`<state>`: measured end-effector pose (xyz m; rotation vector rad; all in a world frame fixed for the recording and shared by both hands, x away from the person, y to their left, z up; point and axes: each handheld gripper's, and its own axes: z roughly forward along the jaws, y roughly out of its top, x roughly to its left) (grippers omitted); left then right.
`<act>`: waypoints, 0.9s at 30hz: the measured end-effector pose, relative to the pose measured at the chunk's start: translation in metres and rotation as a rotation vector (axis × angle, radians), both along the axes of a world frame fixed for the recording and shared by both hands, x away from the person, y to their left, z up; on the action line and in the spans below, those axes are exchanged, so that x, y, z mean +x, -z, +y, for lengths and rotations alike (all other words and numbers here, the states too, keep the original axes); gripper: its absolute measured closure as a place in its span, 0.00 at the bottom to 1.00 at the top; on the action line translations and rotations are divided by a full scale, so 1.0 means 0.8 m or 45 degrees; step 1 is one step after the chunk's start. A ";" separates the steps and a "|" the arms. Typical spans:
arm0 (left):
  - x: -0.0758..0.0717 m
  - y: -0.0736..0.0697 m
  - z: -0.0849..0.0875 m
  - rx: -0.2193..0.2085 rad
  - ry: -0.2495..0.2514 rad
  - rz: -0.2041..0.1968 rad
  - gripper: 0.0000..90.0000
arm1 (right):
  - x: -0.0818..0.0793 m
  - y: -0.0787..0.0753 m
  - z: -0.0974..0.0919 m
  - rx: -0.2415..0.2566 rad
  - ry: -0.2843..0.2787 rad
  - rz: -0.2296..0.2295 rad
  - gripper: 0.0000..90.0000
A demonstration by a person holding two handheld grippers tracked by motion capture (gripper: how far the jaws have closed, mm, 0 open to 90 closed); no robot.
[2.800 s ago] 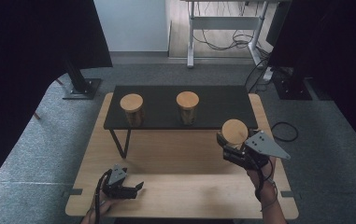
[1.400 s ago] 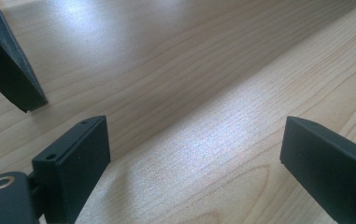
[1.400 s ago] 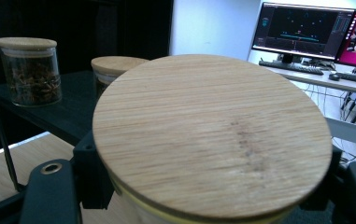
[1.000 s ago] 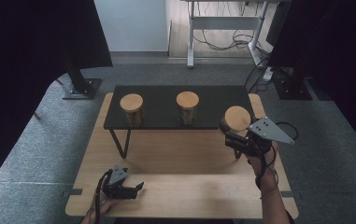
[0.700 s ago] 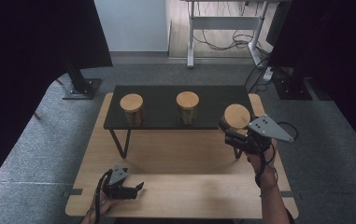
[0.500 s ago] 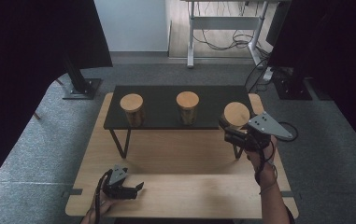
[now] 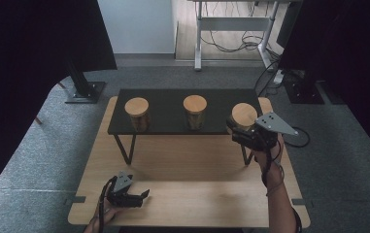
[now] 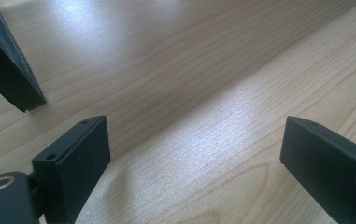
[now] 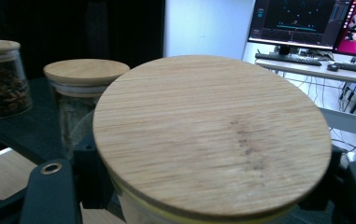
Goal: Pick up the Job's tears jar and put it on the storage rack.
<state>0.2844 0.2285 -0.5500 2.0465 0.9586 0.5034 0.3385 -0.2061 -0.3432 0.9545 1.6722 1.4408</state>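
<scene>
Jar three [image 7: 243, 116], the one with the round wooden lid, is sitting right of centre in the high view, at the right end of the black shelf [image 7: 168, 99] raised on the wooden desk [image 7: 192, 160], and the right gripper [image 7: 241, 136] is pinching it just below the lid, though whether its base is resting on the shelf I cannot tell. Counting across that view, there are three lidded jars, the other two being the left jar [image 7: 137, 114] and the middle jar [image 7: 194, 111], and two grippers. At the lower left, the left gripper [image 7: 141, 196] is lying low on the desk. In the left gripper view, its jaws are standing spread wide over bare wood, gripping nothing, with a black shelf leg [image 8: 7, 70] at the upper left. In the right gripper view, the lid [image 9: 213, 135] is taking up the centre, the jaws flanking the glass beneath it. So near the shelf's right edge, I judge the jar could tip off if released with its base overhanging, and smooth glass could slip if the pinch loosens.
</scene>
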 end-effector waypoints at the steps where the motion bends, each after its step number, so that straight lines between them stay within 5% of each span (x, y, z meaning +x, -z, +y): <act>1: 0.000 0.000 0.000 0.000 0.000 0.000 0.09 | 0.002 0.001 0.000 0.002 0.003 0.002 0.27; 18: 0.000 0.000 -0.001 0.010 0.004 0.001 0.09 | 0.029 0.008 -0.001 0.032 0.056 0.038 0.27; 27: 0.000 0.000 -0.001 0.010 0.006 -0.001 0.09 | 0.038 0.014 0.011 -0.018 0.100 0.053 0.27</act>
